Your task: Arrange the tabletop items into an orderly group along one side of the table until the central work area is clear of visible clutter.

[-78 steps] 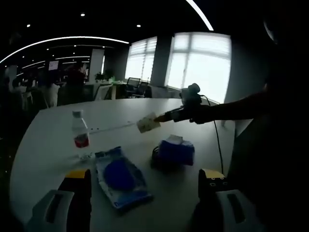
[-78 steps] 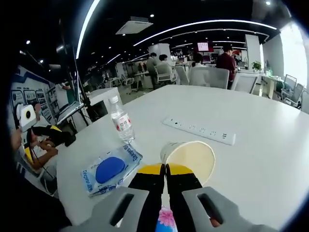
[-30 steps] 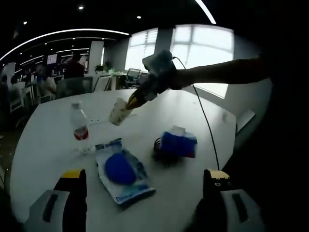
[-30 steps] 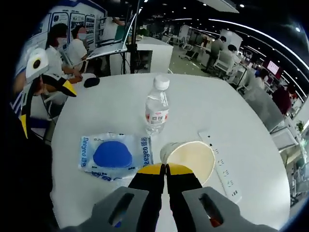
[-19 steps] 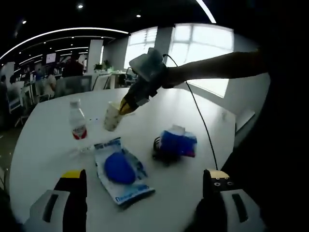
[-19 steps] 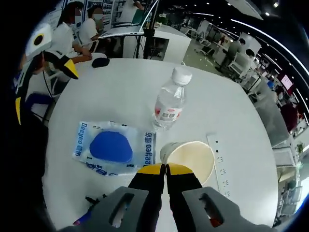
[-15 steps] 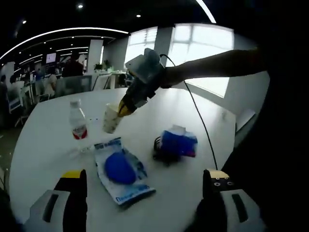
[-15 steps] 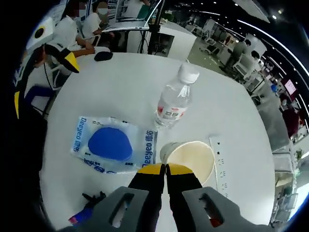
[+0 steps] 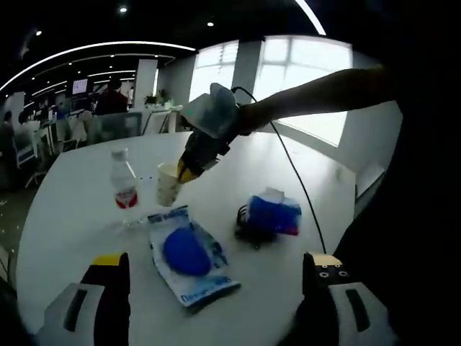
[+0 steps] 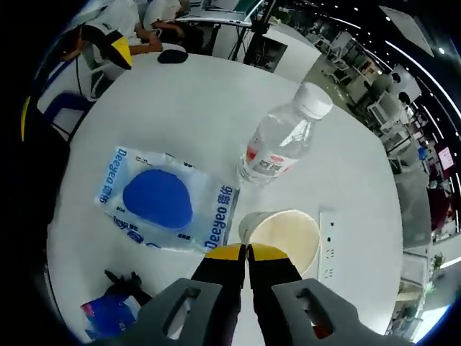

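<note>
white table [image 9: 72,216] remains cluttered; our right gripper [image 10: 246,251] pinches the paper cup [image 10: 284,238], left gripper [image 9: 212,263] gapes empty.

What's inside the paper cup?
The beige paper cup, pinched at its rim by the right tool, looks empty: pale inner wall shows. The tool covers part of its inside.

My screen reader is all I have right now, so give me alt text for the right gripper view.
The right gripper is shut on the rim of a cream paper cup above the white round table. Beyond it stands a clear plastic water bottle with a red label, with a blue-and-white wipes packet lying flat to its left.
</note>
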